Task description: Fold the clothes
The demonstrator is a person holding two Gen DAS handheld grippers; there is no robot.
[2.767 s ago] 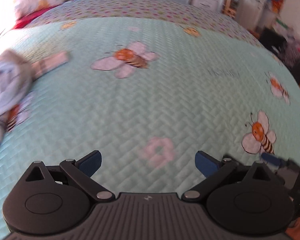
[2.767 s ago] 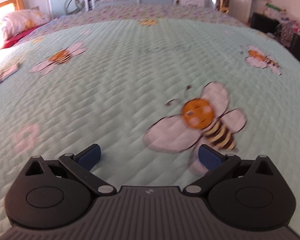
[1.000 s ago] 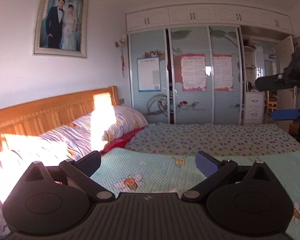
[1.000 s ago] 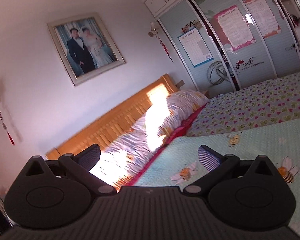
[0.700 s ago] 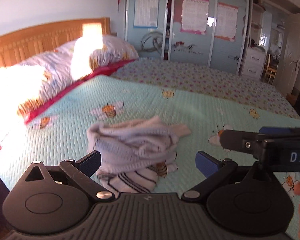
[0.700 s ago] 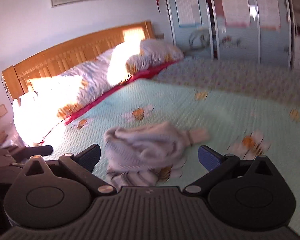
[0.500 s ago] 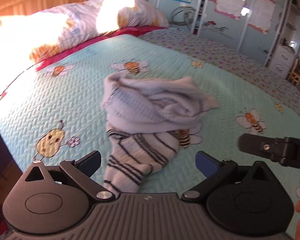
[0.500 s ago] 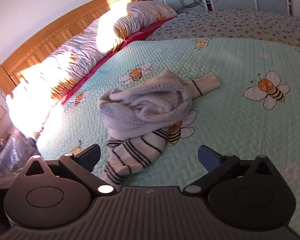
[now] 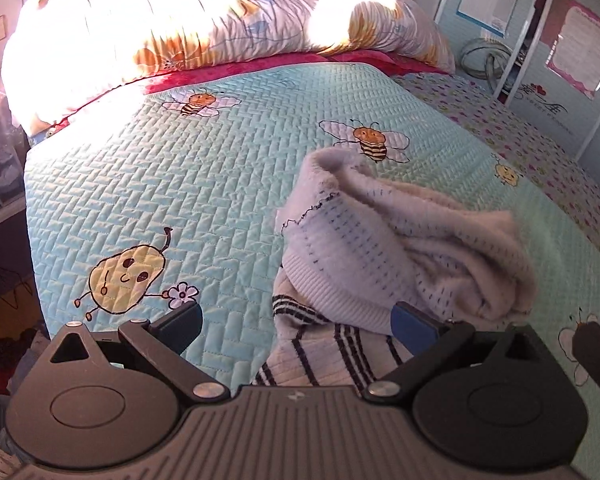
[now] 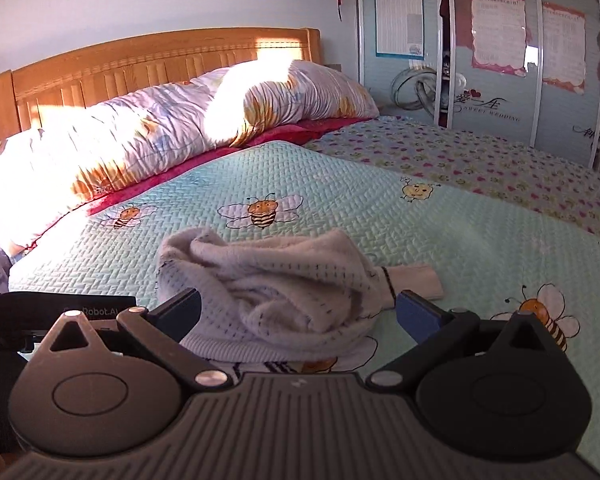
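A crumpled pale knitted garment with a black-striped part lies in a heap on the mint quilted bedspread. My left gripper hovers low over its near striped end, open, nothing between the fingers. In the right wrist view the same garment sits just ahead of my right gripper, which is open and empty; a cuff sticks out to the right. The other gripper's body shows at each view's edge.
A floral duvet and a wooden headboard lie beyond the garment. A wardrobe with sliding doors stands at the far side. The bed's left edge drops to a dark floor with clutter.
Both grippers have swung down from facing the room and closed in on the garment, which now fills the space right in front of the fingers. Both have stayed open throughout.
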